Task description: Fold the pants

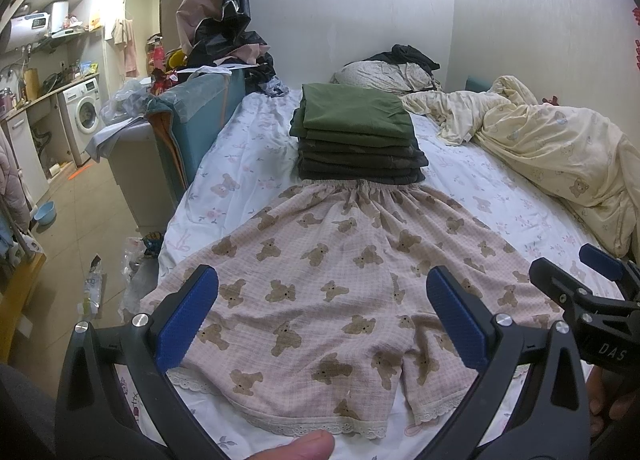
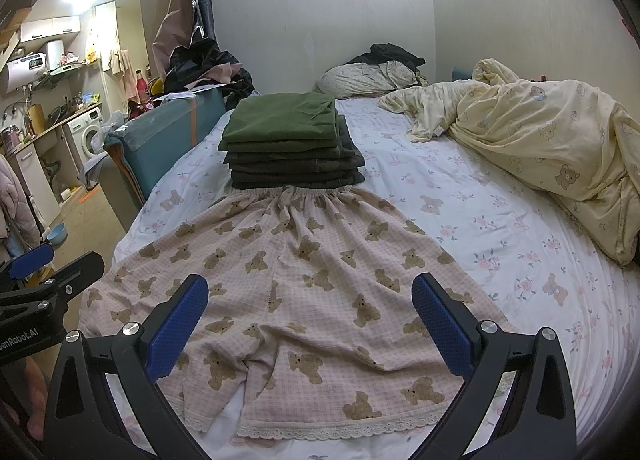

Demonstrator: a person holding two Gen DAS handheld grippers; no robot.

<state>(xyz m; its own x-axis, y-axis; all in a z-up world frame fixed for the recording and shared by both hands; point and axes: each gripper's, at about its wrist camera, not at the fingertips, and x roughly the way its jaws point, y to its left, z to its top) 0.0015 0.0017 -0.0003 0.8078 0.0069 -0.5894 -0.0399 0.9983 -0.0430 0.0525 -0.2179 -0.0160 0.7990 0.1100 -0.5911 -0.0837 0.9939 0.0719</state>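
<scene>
Folded clothes stack [image 1: 356, 135] near rumpled yellow duvet [image 1: 552, 147] on bed.

Both wrist views low over bed [image 1: 240, 147] foot; facing headward; sharing pants [image 1: 328, 280].

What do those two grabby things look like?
Each gripper is a black plastic fork with two fingers, blue bumpy pads on their inner faces and silver round bolts. The left gripper and right gripper match. Seen from the side, the right one shows white letters "DAS" and the left one shows "Robot.AI". A dark sleeve shows at the left.
</scene>
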